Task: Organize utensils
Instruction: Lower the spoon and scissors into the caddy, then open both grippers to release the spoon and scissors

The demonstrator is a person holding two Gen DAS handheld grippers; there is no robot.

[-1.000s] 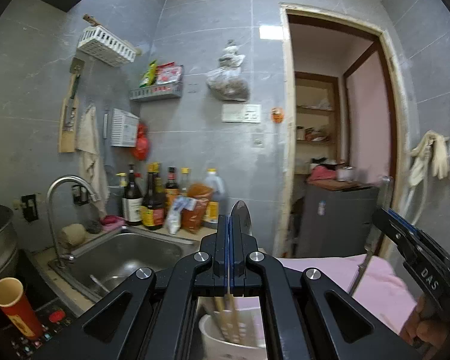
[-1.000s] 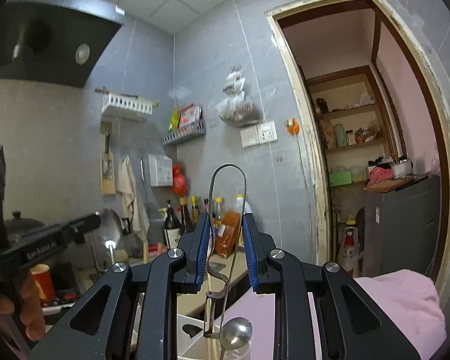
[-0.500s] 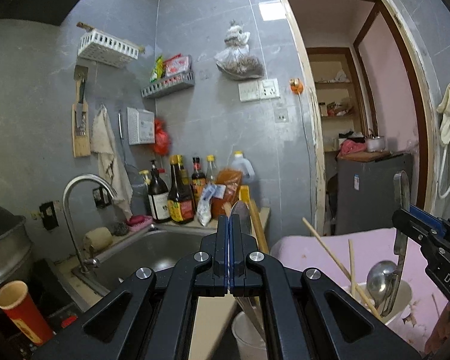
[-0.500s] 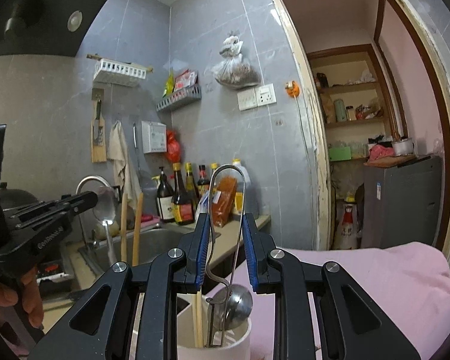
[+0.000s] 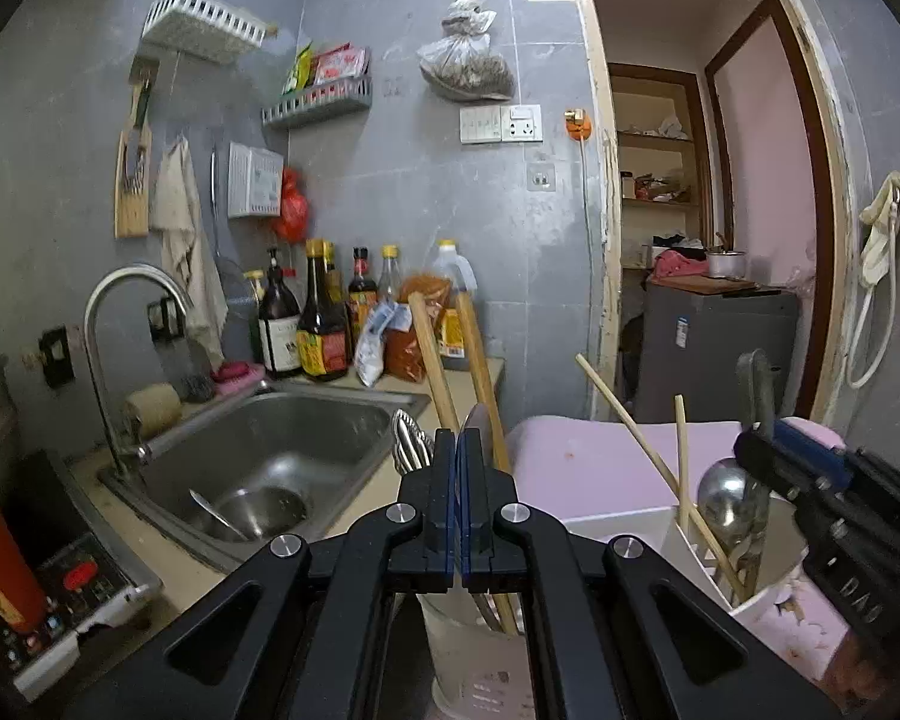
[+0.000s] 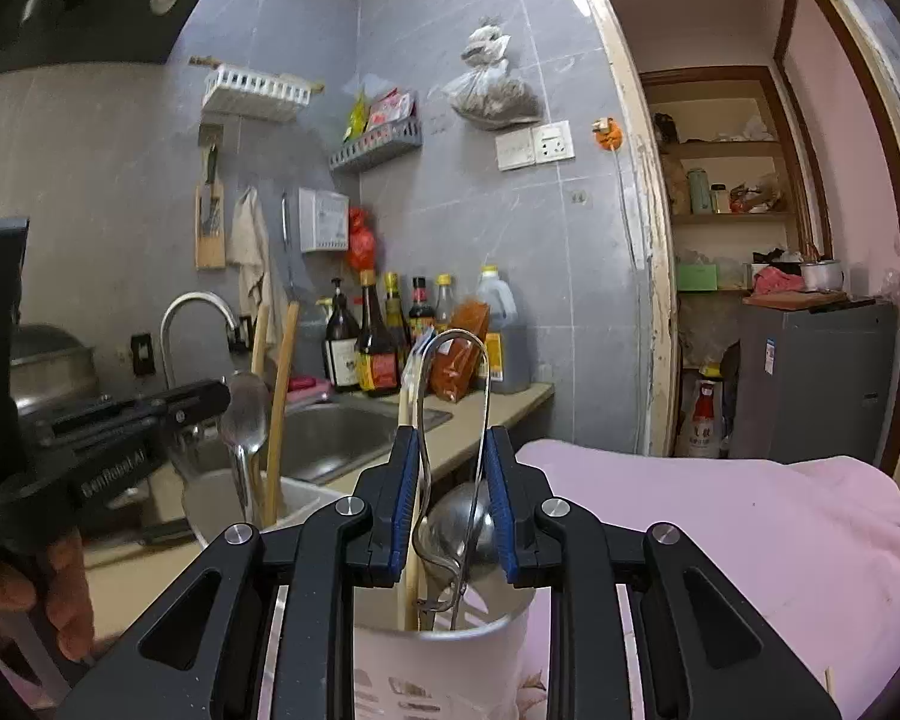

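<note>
- Since the earlier frames both grippers have come down, so each utensil now reaches into a holder where a second ago it hung above one.
- The left gripper (image 5: pixel 456 480) is clenched on a metal spoon (image 5: pixel 477 429). Its own view shows only the edge of the bowl above the fingers. The right wrist view shows the whole bowl (image 6: pixel 245 408) and the handle running down into the round cup (image 6: pixel 222 504).
- That cup (image 5: pixel 480 660) also holds two wooden handles (image 5: pixel 432 354) and a cluster of metal spoons (image 5: pixel 408 447), which only the left wrist view shows.
- The right gripper (image 6: pixel 453 498) grasps the looped wire handle of a steel ladle (image 6: pixel 456 525); the blue pads press on the loop from both sides.
- The ladle bowl sits inside the white holder (image 6: pixel 450 666), beside a pale chopstick (image 6: pixel 411 540).
- From the left wrist view the same holder (image 5: pixel 768 594) stands on a pink cloth (image 5: pixel 594 462), with two chopsticks (image 5: pixel 636 438) leaning out of it, and the right gripper (image 5: pixel 768 444) is above it.
- A hand (image 6: pixel 60 600) holding the left gripper shows only in the right wrist view.
- Beyond, a steel sink (image 5: pixel 270 456) is set in the worktop (image 5: pixel 360 498), with sauce bottles (image 5: pixel 321 312) behind it against the tiled wall.
</note>
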